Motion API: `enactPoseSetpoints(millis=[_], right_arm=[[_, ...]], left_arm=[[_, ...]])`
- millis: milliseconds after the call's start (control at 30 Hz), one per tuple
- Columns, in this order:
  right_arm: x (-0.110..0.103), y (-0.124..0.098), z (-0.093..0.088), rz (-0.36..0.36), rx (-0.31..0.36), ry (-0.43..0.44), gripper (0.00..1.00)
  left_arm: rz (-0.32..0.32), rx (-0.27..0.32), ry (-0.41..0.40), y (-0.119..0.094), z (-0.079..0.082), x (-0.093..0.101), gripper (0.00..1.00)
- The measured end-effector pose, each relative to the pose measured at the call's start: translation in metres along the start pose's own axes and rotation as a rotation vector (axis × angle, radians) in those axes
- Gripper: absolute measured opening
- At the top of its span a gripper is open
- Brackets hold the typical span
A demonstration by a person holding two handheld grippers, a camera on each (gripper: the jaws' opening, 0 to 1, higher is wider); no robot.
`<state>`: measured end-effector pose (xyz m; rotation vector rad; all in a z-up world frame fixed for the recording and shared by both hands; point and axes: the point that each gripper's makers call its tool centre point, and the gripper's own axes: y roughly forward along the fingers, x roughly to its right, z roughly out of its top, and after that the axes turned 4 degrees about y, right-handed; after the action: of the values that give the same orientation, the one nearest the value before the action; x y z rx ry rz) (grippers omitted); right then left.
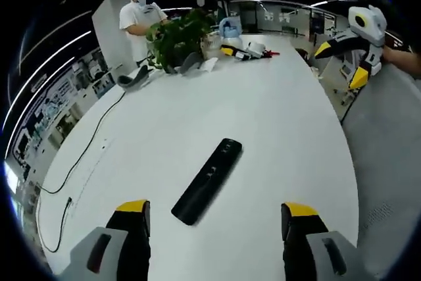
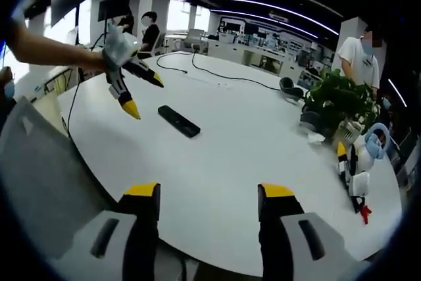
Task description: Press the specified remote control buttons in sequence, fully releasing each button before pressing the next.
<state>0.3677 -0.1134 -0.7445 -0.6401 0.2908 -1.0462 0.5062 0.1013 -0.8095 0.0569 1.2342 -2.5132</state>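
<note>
A long black remote control [image 1: 207,181] lies flat on the white oval table [image 1: 276,116], just ahead of my left gripper [image 1: 217,210] and between its two yellow-tipped jaws, which stand wide apart and hold nothing. In the right gripper view the remote [image 2: 179,121] lies farther off, at the upper left of the table [image 2: 250,136]. My right gripper [image 2: 209,192] is open and empty over the table's near edge. The right gripper [image 1: 341,64] hangs in the air beyond the table's right edge. A person's arm holds the left gripper [image 2: 143,95] above the table, open.
A potted plant [image 1: 177,37] and small tools [image 1: 247,51] stand at the table's far end, where a person [image 1: 139,18] stands. A black cable [image 1: 85,149] runs along the left side. A grey chair back [image 2: 39,176] is close by.
</note>
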Motion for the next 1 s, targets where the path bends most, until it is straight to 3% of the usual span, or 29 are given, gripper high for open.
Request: enactPoseSetpoints(millis=[333, 500, 767, 1000], right_arm=[[0.0, 0.001, -0.003, 0.002, -0.017, 0.012, 0.62], [0.0, 0.001, -0.005, 0.003, -0.023, 0.012, 0.6], [-0.001, 0.002, -0.007, 0.01, -0.035, 0.011, 0.59], [-0.002, 0.002, -0.007, 0.014, -0.04, 0.004, 0.59]], left_arm=[[-0.057, -0.045, -0.007, 0.025, -0.003, -0.009, 0.79], [-0.084, -0.095, 0.058, 0.036, -0.008, -0.014, 0.77], [-0.125, -0.119, 0.075, 0.048, -0.007, -0.024, 0.75], [-0.162, -0.15, 0.085, 0.06, -0.009, -0.027, 0.63]])
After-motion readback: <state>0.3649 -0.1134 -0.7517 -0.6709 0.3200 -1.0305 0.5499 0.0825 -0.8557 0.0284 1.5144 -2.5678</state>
